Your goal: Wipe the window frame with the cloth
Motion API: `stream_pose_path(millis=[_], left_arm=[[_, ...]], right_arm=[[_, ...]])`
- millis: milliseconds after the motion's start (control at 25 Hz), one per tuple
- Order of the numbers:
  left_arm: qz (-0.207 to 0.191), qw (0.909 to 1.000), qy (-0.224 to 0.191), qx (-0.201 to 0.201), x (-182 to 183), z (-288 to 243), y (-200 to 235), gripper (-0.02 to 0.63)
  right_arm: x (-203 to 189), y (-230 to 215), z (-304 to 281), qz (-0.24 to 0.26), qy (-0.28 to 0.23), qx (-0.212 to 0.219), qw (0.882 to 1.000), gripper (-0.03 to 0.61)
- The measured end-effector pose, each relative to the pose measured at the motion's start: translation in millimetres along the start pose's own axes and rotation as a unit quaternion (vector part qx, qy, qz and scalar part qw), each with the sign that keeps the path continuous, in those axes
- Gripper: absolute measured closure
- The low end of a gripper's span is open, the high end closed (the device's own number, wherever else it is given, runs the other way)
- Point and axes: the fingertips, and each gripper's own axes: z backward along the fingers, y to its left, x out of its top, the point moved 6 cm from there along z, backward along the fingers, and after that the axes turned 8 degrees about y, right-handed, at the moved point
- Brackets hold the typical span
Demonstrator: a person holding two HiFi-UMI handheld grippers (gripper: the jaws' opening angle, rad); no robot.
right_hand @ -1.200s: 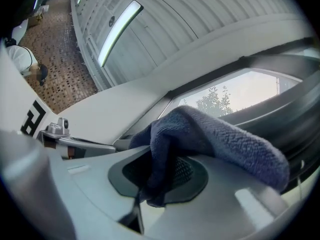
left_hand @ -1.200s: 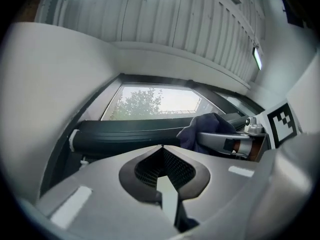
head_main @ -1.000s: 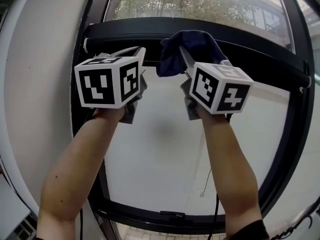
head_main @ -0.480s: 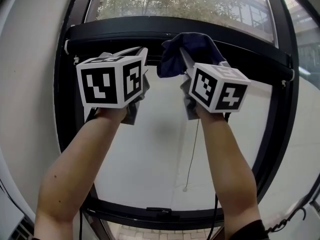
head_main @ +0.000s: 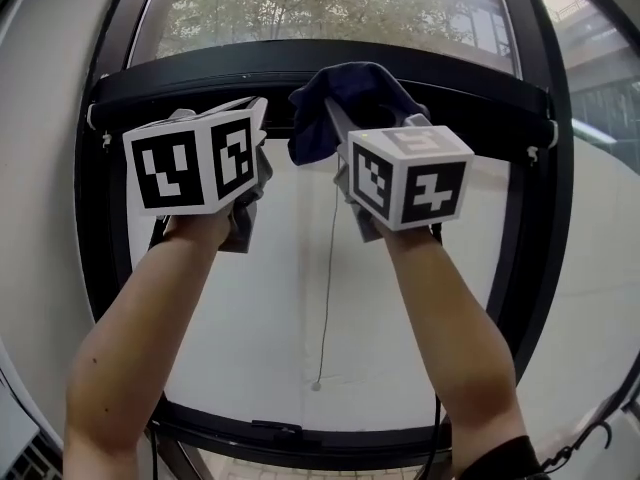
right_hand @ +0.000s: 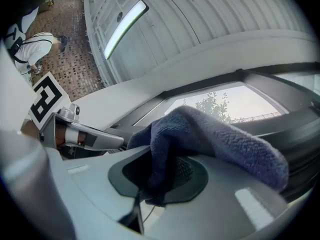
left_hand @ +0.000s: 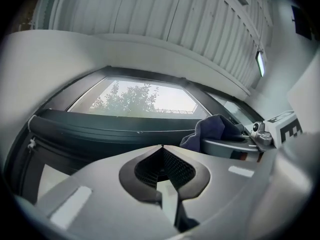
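Observation:
A dark blue cloth [head_main: 345, 103] is pinched in my right gripper [head_main: 335, 118], bunched up against the black upper bar of the window frame [head_main: 200, 73]. The right gripper view shows the cloth [right_hand: 215, 139] draped over the closed jaws. My left gripper [head_main: 258, 113] is raised beside it, to the left, close to the same bar. It is shut with nothing between its jaws. From the left gripper view the cloth [left_hand: 212, 131] and the frame bar [left_hand: 100, 129] lie just ahead.
A white roller blind [head_main: 300, 298] covers the lower pane, with a thin pull cord [head_main: 325, 298] hanging down its middle. The black frame [head_main: 530, 228] runs down the right side and along the bottom [head_main: 300, 438]. Trees show through the upper glass [head_main: 300, 3].
Both grippers sit a little further left in the head view, and the frame has shifted left too as the view turned. The cloth stays held by the right gripper.

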Motion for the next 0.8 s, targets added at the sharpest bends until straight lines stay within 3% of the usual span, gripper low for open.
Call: stream_pose_path(millis=[800], left_arm=[[-0.019, 0.9997, -0.01, -0.012, 12, -23, -81, 0.62]], right_arm=[[3, -82, 69, 0.015, 0.001, -0.027, 1.0, 0.512]])
